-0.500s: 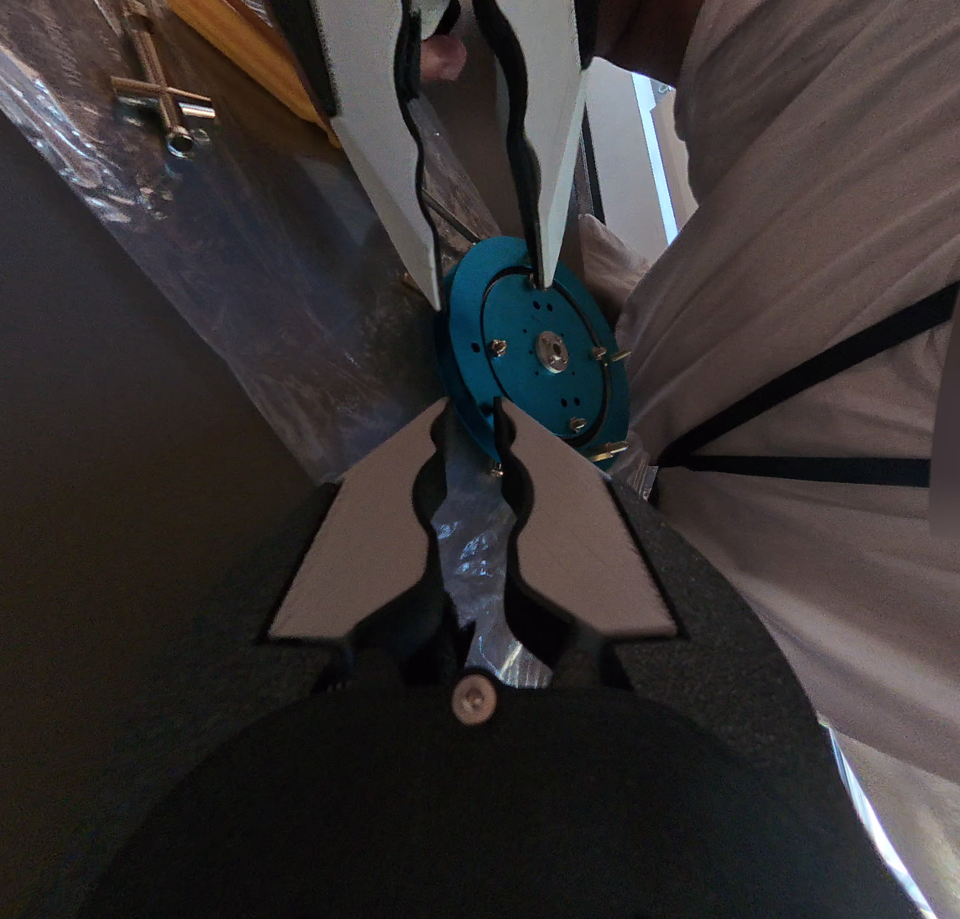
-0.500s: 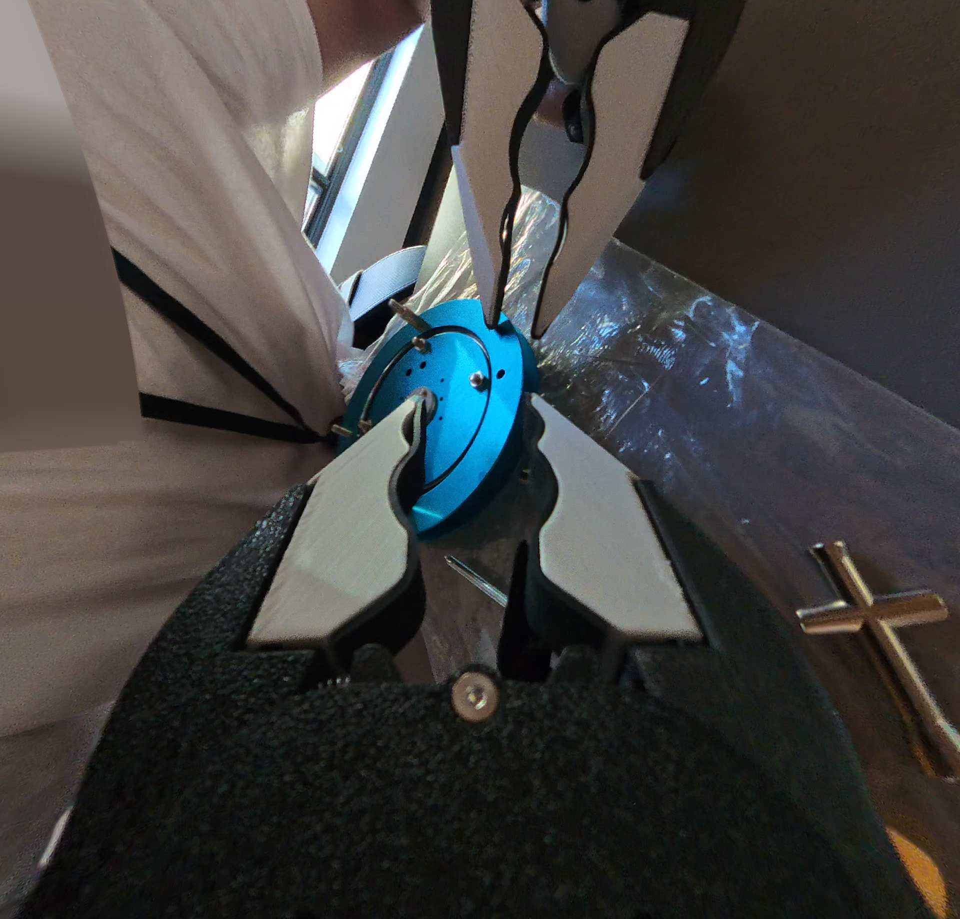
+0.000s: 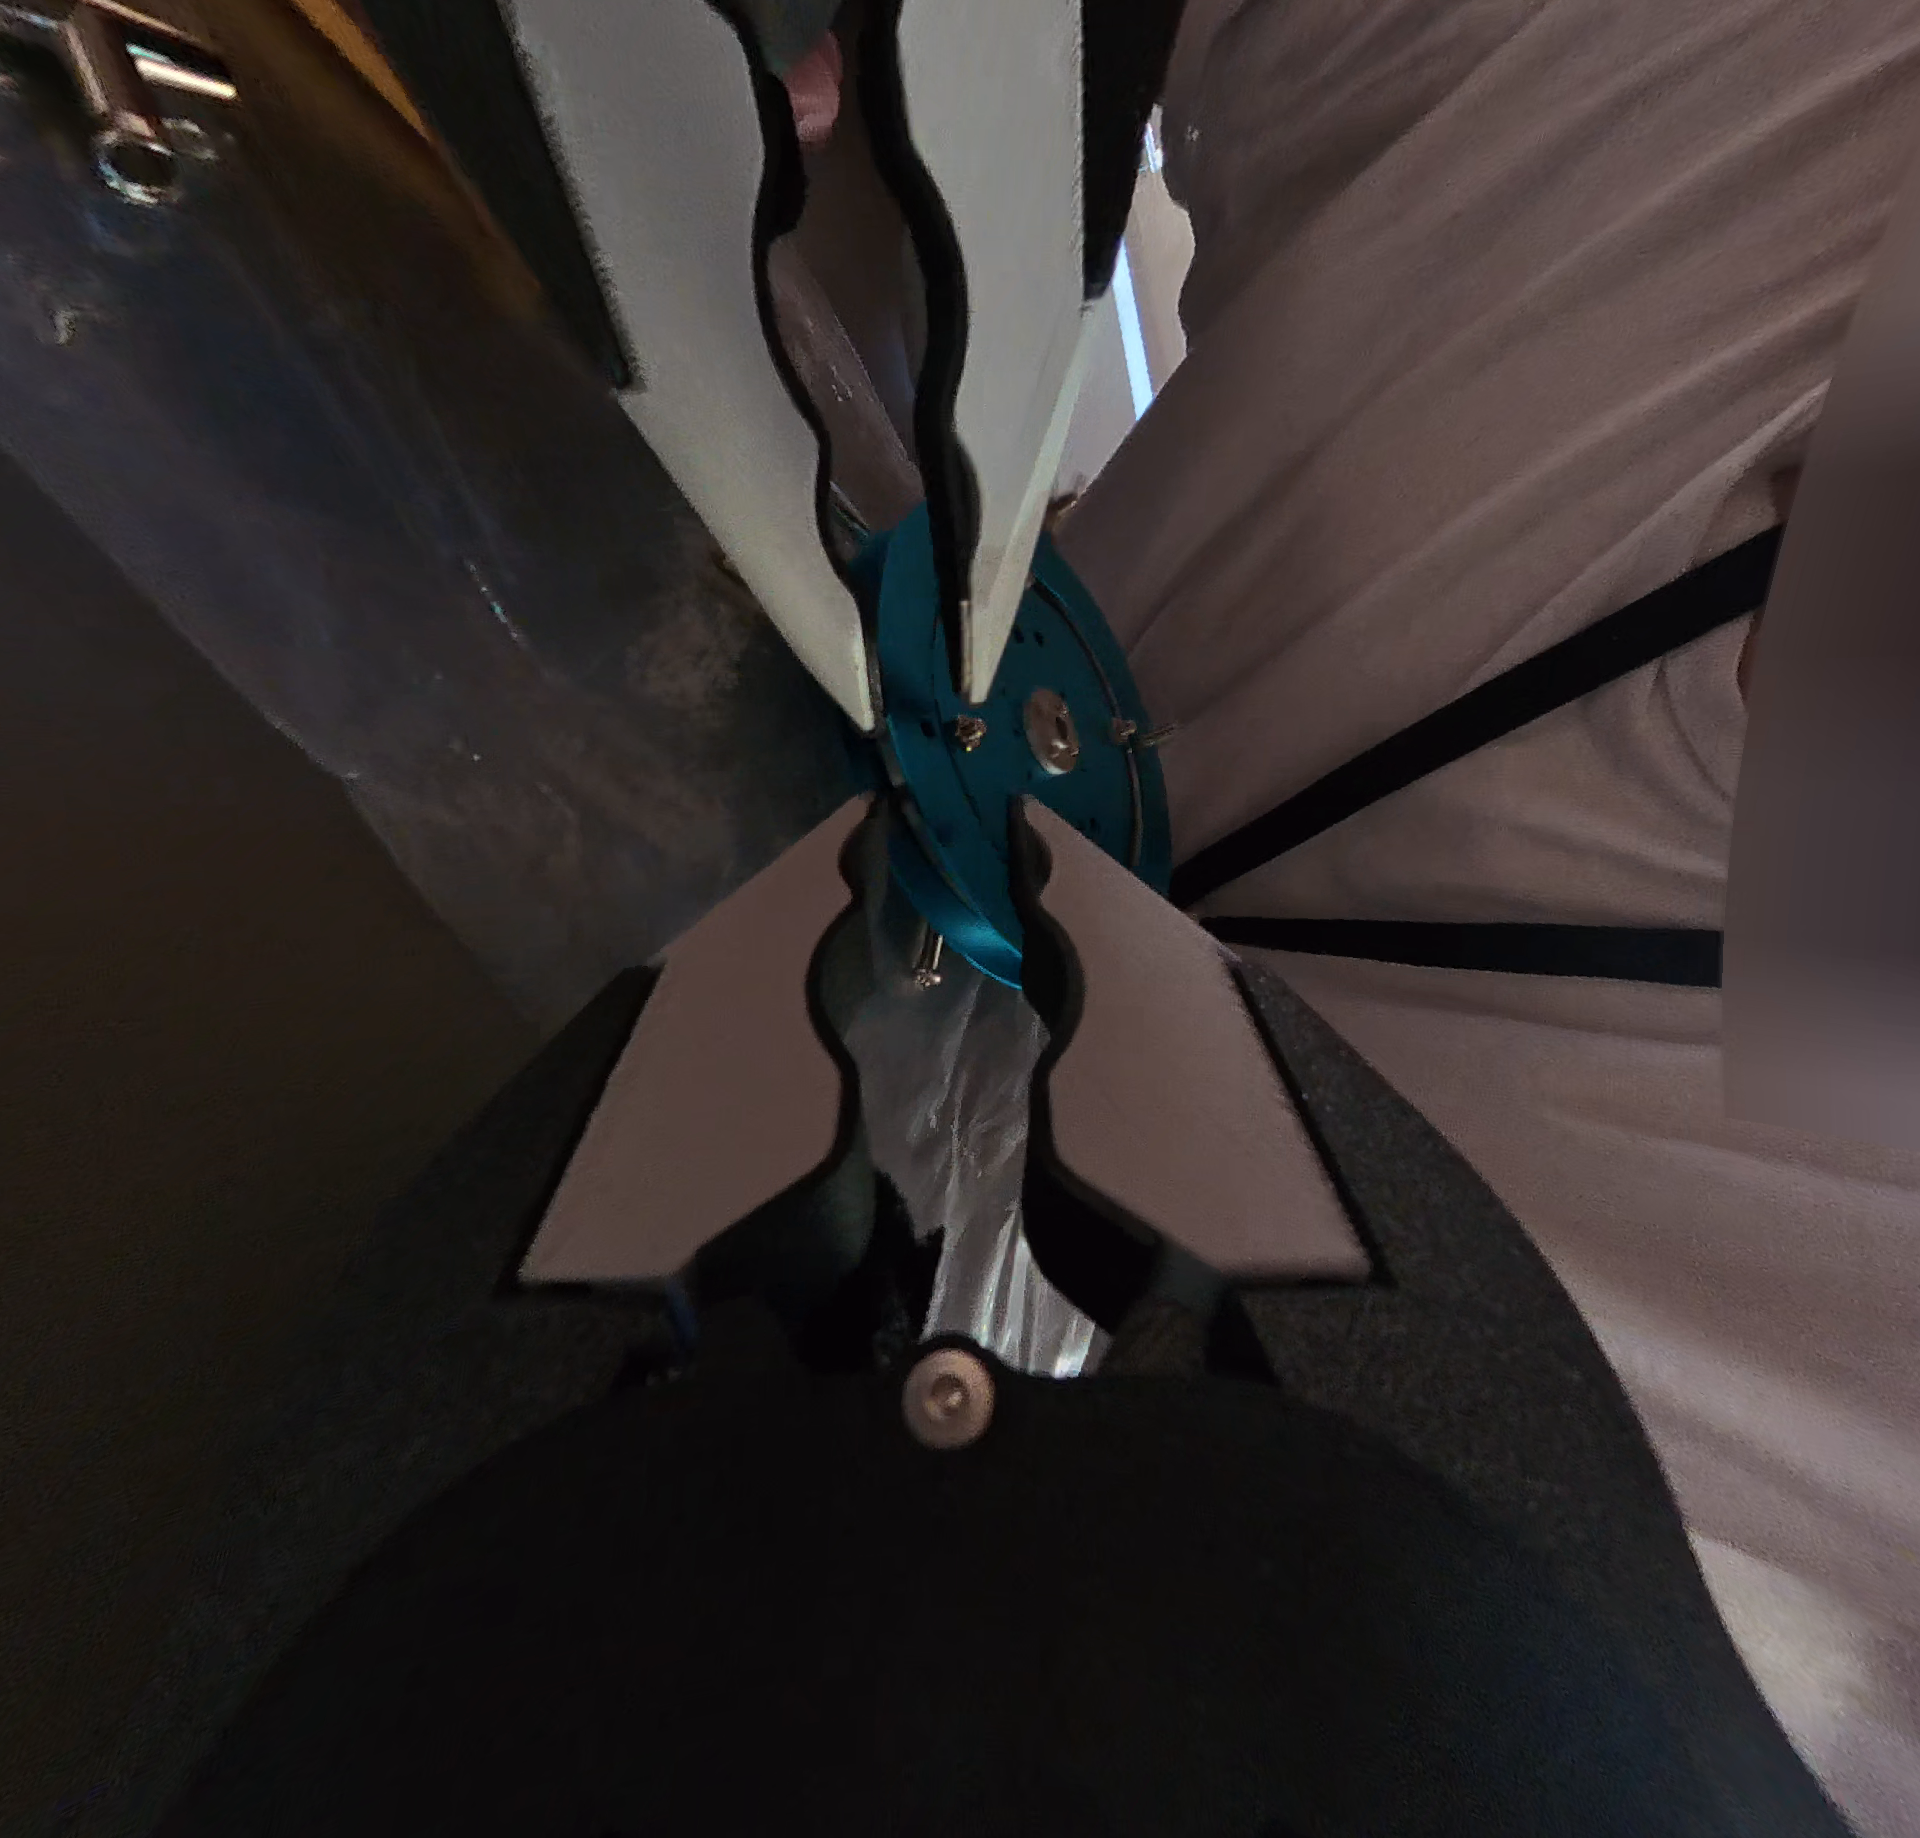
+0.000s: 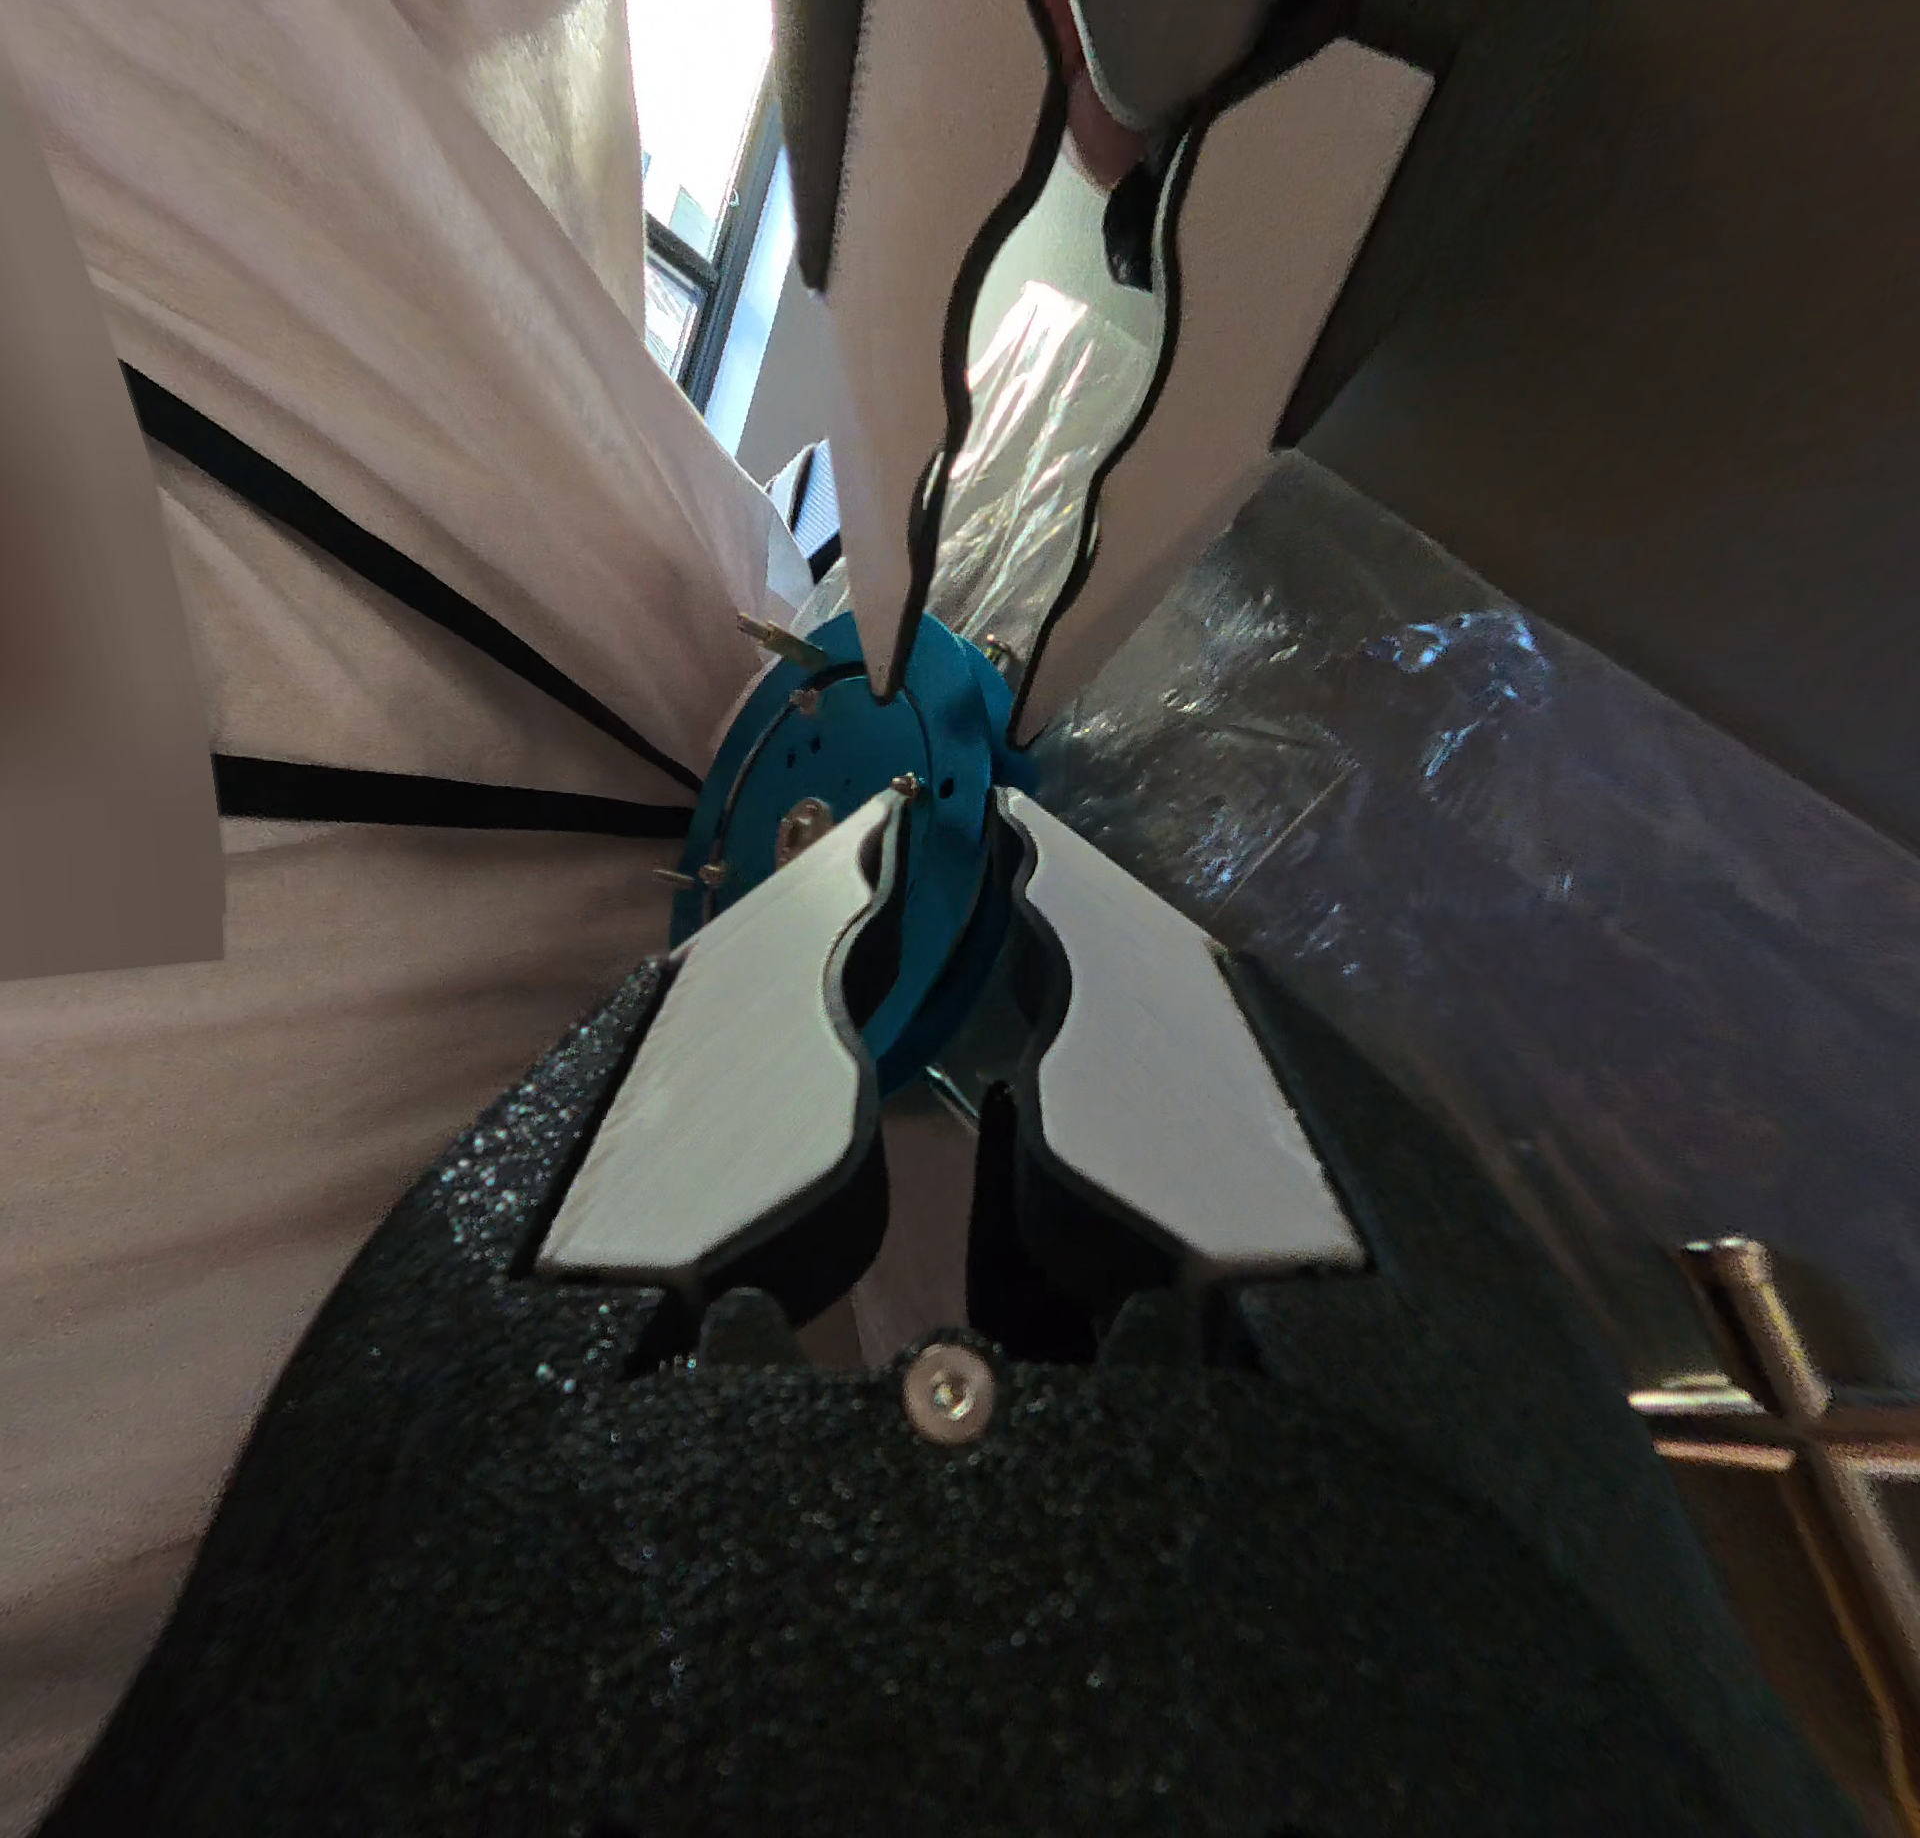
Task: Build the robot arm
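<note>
**Two tongs grip one blue disc by its rim**

Left wrist view: the left tongs (image 3: 951, 812) are narrowed onto the near edge of a blue disc (image 3: 1023, 749), held on edge in the air over a plastic sheet (image 3: 966, 1082). The right tongs (image 3: 920, 713) pinch its far edge. A person's white shirt (image 3: 1455, 438) is on the right.

Right wrist view: the right tongs (image 4: 951, 801) clasp the disc (image 4: 831, 770) at its near rim; the left tongs (image 4: 951, 718) clasp the far rim. A metal cross wrench (image 4: 1787, 1414) lies near right on the surface (image 4: 1714, 282).

The disc looks stiff, smooth metal, likely slippery; the plain rim, clear of the small screws, seems the safest hold.
</note>
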Motion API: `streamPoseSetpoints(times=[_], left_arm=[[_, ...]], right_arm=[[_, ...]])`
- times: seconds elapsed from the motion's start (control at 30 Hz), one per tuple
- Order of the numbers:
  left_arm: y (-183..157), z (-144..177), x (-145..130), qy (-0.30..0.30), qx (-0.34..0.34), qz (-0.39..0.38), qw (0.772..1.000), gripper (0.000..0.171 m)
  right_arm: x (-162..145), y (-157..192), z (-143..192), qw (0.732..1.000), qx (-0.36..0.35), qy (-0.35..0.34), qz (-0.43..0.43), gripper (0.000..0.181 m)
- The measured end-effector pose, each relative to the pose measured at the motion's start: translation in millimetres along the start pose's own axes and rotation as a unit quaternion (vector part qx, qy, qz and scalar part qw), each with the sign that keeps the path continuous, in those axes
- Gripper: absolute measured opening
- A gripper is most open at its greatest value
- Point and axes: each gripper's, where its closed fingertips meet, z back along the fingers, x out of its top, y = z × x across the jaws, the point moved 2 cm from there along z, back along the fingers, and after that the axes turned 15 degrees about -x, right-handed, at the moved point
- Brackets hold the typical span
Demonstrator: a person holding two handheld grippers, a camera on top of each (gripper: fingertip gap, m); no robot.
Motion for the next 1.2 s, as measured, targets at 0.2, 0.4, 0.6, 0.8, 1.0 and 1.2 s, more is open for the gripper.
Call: streamPoseSetpoints(times=[0.2, 0.4, 0.6, 0.8, 1.0, 1.2], left_arm=[[2, -7, 0, 0.003, -0.017, 0.019, 1.000, 0.005], [-1, -10, 6, -0.011, 0.000, -0.011, 1.000, 0.003], [-8, -6, 12, -0.033, 0.005, -0.026, 0.999, 0.003], [-8, 9, 14, -0.082, 0.027, -0.019, 0.996, 0.044], [-9, -9, 7, -0.062, 0.017, -0.012, 0.998, 0.023], [-21, -8, 12, -0.073, 0.047, -0.060, 0.994, 0.018]], right_arm=[[-5, 4, -3, 0.999, 0.007, 0.029, -0.017, 0.008], [-6, 7, 1, 0.993, 0.052, 0.060, -0.082, 0.005], [0, 9, 8, 0.984, 0.097, 0.069, -0.131, 0.001], [8, 4, 19, 0.988, 0.077, 0.046, -0.126, 0.000], [15, 9, 21, 0.993, 0.048, 0.032, -0.102, 0.000], [25, 20, 42, 0.998, -0.032, -0.038, -0.033, 0.018]])
